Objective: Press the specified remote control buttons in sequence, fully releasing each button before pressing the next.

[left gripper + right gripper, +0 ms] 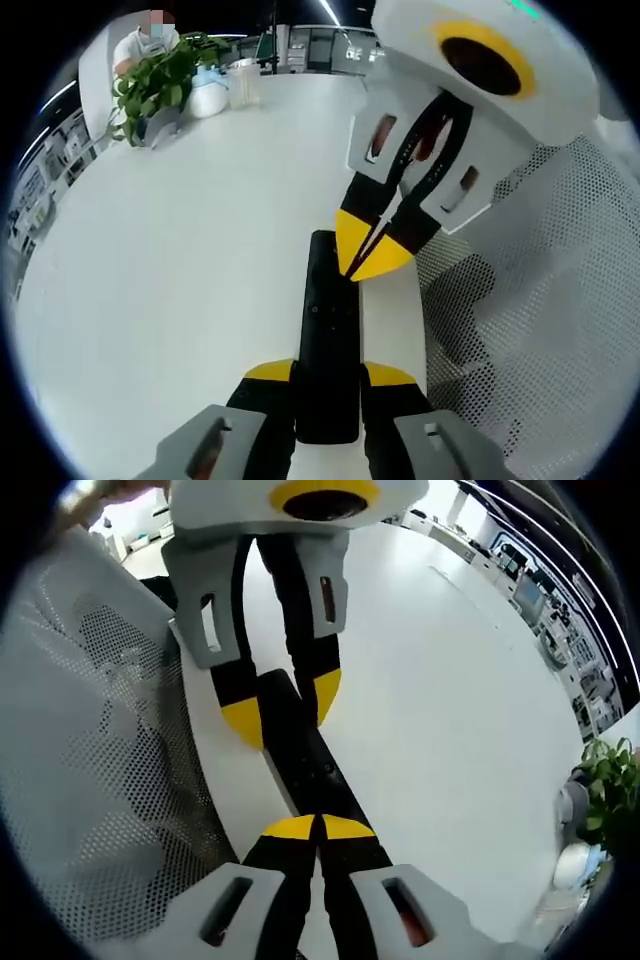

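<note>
An open-plan office or lab is suggested: a large white table (200,250), a potted plant (155,85), a mesh chair (90,730), ceiling strip lights (330,12) and distant workstations (540,580).

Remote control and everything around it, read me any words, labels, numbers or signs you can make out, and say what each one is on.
None can be read.
Remote control: black, button markings too small and blurred to read.
Left tool and right tool: yellow tips, no lettering visible.
White table: no text.
Shelves in the background: too blurred to read.
</note>
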A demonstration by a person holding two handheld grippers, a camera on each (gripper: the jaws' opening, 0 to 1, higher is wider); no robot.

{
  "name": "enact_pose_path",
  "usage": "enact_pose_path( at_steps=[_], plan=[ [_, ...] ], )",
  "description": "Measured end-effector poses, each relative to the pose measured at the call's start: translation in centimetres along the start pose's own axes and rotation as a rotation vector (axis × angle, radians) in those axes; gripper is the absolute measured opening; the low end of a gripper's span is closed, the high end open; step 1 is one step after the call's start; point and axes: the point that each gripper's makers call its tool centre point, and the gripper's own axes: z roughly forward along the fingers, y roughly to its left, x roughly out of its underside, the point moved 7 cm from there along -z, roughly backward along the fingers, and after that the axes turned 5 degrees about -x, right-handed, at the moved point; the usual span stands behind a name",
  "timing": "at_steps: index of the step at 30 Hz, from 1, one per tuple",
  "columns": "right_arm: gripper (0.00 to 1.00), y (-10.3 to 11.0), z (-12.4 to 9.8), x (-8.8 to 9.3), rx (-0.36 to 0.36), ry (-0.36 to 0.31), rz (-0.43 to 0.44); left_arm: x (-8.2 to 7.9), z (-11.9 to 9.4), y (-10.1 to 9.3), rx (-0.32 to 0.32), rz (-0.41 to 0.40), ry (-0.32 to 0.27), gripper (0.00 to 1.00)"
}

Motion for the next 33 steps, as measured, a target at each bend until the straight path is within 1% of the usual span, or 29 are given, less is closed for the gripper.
enact_pose_path(
  at_steps=[4,5,6,7,10,15,21,24,27,30,33],
  plan=[
    [0.0,0.04,0.01,-0.04,-0.001,0.0,-0.033,0.0,0.01,0.0,-0.001,0.0,0.002,0.24],
    [0.0,0.07,0.04,-0.18,-0.001,-0.001,-0.095,0.0,0.01,0.0,0.0,0.0,0.001,0.24],
    [0.0,0.15,0.1,-0.24,0.006,0.004,-0.138,0.01,0.01,-0.01,-0.001,0.0,0.001,0.24],
    [0.0,0.29,0.11,-0.26,0.017,0.022,-0.162,0.01,0.01,-0.01,-0.001,0.0,0.001,0.24],
    [0.0,0.4,0.17,-0.36,0.024,0.028,-0.155,0.02,0.0,0.0,0.0,-0.001,0.001,0.24],
    [0.0,0.35,0.22,-0.35,0.028,0.039,-0.172,0.01,0.01,0.0,0.0,0.0,0.001,0.24],
    [0.0,0.31,0.2,-0.38,0.028,0.038,-0.173,0.02,0.01,0.05,0.001,0.0,0.001,0.24],
    [0.0,0.41,0.23,-0.41,0.034,0.041,-0.209,0.04,0.0,0.07,0.001,-0.001,0.0,0.24],
    [0.0,0.37,0.24,-0.46,0.032,0.041,-0.22,0.06,-0.01,0.1,0.001,-0.001,0.0,0.24],
    [0.0,0.23,0.26,-0.61,0.025,0.027,-0.2,0.1,-0.02,0.11,0.002,-0.007,-0.002,0.24],
    [0.0,0.28,0.33,-0.74,0.021,0.019,-0.199,0.11,-0.03,0.12,0.002,-0.006,-0.003,0.24]
  ],
)
